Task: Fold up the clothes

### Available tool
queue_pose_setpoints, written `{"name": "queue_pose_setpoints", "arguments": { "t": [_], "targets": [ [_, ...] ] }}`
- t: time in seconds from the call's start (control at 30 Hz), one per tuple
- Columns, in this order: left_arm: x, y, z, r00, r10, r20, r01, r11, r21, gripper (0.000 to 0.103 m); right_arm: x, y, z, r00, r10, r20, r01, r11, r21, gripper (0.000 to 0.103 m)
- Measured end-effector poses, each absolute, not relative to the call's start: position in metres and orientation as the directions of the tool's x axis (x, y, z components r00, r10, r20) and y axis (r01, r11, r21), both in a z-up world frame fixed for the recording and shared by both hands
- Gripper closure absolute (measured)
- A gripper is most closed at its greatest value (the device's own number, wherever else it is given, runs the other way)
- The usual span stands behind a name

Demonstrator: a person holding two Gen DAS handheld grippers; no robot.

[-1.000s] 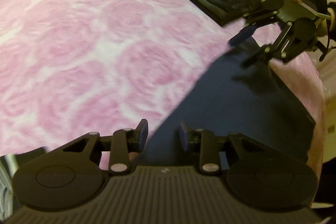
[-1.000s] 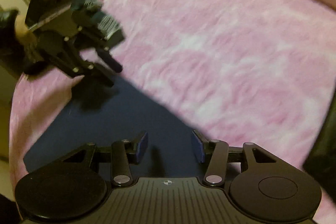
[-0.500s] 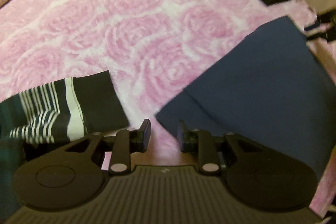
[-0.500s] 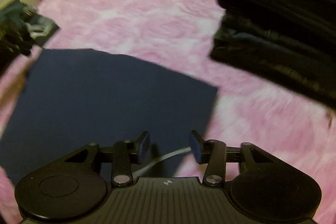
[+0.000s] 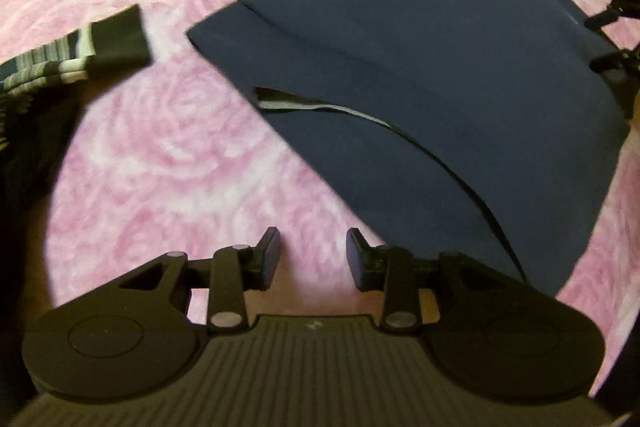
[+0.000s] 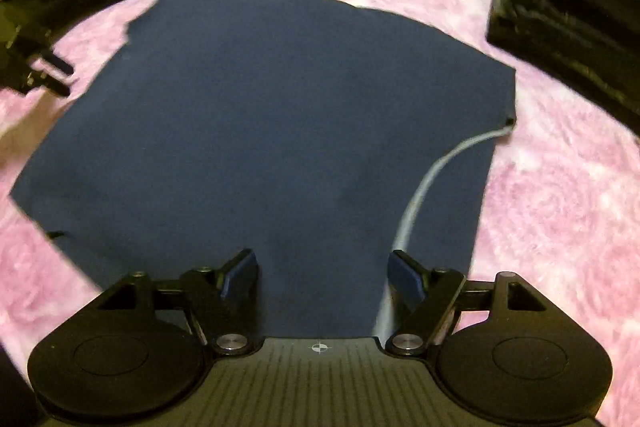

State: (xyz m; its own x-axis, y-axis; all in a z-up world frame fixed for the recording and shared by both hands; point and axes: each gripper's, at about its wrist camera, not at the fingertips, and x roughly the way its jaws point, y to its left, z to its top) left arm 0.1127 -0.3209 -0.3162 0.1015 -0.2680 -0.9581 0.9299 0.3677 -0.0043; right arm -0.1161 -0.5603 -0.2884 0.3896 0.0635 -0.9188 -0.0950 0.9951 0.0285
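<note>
A navy garment (image 6: 272,131) lies flat on a pink rose-patterned bed cover (image 5: 168,155), already doubled over into a rough rectangle, its layered edges and a pale grey trim (image 6: 420,195) showing along one side. It looks partway folded, not finished: judging by the neat pile of dark folded clothes (image 6: 568,27) at the far right of the right wrist view, at least one more fold and a move to that pile seem left. A striped dark garment (image 5: 80,47) waits in a heap near the navy one but apart from it, apparently not yet folded.

The right tongs (image 6: 320,277) hang over the near edge of the navy garment, jaws widening and now far apart; cloth lies below and between the tips, but the pads are not pressing on it. The left tongs (image 5: 314,255) hover over bare bed cover just beside the garment's edge, jaws parted only a little and opening, with nothing between them and nothing held.
</note>
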Motion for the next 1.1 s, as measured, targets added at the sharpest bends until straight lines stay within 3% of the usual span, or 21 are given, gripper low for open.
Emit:
{"name": "queue_pose_setpoints", "arguments": {
  "t": [0.27,0.4,0.53,0.7,0.9,1.1],
  "targets": [
    [0.106,-0.304,-0.285,0.084,-0.332,-0.94,0.984,0.176,0.025,0.066,-0.136,-0.432,-0.28,0.423,0.117,-0.898,-0.169,0.984,0.048,0.027],
    [0.117,-0.294,-0.285,0.06,-0.399,-0.915,0.997,0.059,0.04,0.061,-0.133,-0.365,-0.28,0.462,0.016,-0.887,-0.14,0.989,-0.055,0.027],
    [0.126,-0.276,-0.284,0.099,-0.45,-0.887,0.979,-0.113,0.167,0.055,-0.125,-0.296,-0.291,0.488,-0.051,-0.871,-0.191,0.968,-0.164,0.027],
    [0.136,-0.258,-0.292,0.129,-0.496,-0.858,0.883,-0.336,0.327,0.04,-0.112,-0.24,-0.327,0.501,-0.161,-0.85,-0.299,0.89,-0.345,0.027],
    [0.137,-0.26,-0.323,0.17,-0.547,-0.82,0.711,-0.507,0.486,0.037,-0.104,-0.231,-0.359,0.524,-0.263,-0.81,-0.334,0.812,-0.479,0.027],
    [0.15,-0.283,-0.355,0.2,-0.587,-0.785,0.542,-0.601,0.587,0.037,-0.095,-0.257,-0.362,0.522,-0.34,-0.783,-0.203,0.841,-0.501,0.028]
  ]
}}
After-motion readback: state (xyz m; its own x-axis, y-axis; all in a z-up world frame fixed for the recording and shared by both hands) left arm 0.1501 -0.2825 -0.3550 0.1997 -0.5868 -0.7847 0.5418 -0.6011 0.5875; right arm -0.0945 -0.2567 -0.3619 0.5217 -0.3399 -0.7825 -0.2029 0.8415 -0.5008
